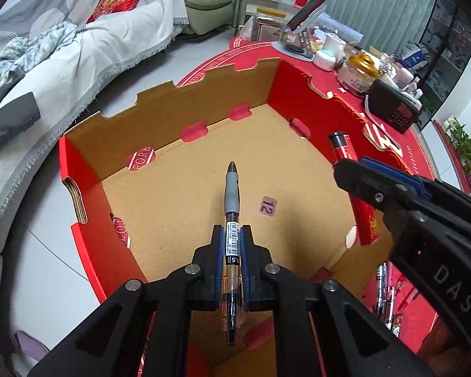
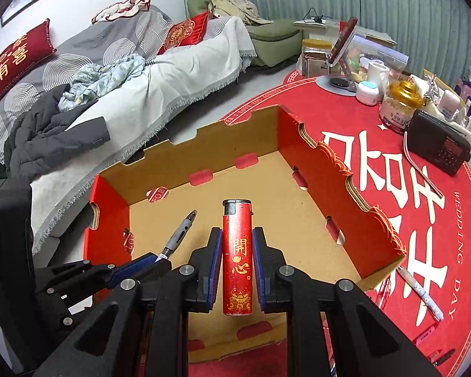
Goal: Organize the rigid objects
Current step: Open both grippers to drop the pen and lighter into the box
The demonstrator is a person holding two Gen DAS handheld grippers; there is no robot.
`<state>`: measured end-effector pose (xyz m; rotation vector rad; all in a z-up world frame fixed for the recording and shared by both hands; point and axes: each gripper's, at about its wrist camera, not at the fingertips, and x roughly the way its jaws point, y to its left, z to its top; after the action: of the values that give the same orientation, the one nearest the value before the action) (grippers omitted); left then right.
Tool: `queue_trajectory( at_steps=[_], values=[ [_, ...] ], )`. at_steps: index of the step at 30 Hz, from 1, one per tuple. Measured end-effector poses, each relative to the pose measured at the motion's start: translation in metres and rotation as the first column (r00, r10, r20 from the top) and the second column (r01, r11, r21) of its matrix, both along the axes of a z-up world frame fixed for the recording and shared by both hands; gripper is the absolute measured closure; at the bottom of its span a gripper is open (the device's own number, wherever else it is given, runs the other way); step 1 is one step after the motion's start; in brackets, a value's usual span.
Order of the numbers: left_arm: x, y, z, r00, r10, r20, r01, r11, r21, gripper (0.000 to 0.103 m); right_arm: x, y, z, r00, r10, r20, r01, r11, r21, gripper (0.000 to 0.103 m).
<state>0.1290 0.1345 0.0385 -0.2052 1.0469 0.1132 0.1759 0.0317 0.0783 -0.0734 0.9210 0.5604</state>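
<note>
My left gripper (image 1: pixel 232 235) is shut on a gel pen (image 1: pixel 231 207) with a grey grip, held above the open cardboard box (image 1: pixel 204 103); the pen also shows in the right wrist view (image 2: pixel 179 235). My right gripper (image 2: pixel 237 238) is shut on a red lighter (image 2: pixel 237 257) with a black top and gold characters, also above the box (image 2: pixel 345 169). In the left wrist view the right gripper (image 1: pixel 354 176) sits at the right over the box's wall, with the lighter (image 1: pixel 358 194) in it. The box's floor holds nothing but a small "12" sticker (image 1: pixel 268 205).
The box stands on a round red table mat (image 2: pixel 424 220). Several pens (image 2: pixel 420 292) lie on the mat right of the box. A black radio (image 2: pixel 439 147), jars (image 2: pixel 398 106) and a phone stand (image 2: pixel 342 47) crowd the far table edge. A sofa (image 2: pixel 110 72) is to the left.
</note>
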Motion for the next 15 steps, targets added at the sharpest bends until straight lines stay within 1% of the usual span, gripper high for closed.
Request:
queue_trajectory(
  at_steps=[6, 15],
  values=[
    [0.006, 0.003, -0.005, 1.000, 0.006, -0.017, -0.006, 1.000, 0.005, 0.093, 0.005, 0.003, -0.010, 1.000, 0.001, -0.023, -0.001, 1.000, -0.013, 0.083],
    [0.011, 0.003, -0.009, 1.000, 0.001, -0.024, -0.001, 1.000, 0.010, 0.093, 0.010, 0.004, -0.016, 1.000, 0.001, -0.031, -0.002, 1.000, -0.027, 0.083]
  ],
)
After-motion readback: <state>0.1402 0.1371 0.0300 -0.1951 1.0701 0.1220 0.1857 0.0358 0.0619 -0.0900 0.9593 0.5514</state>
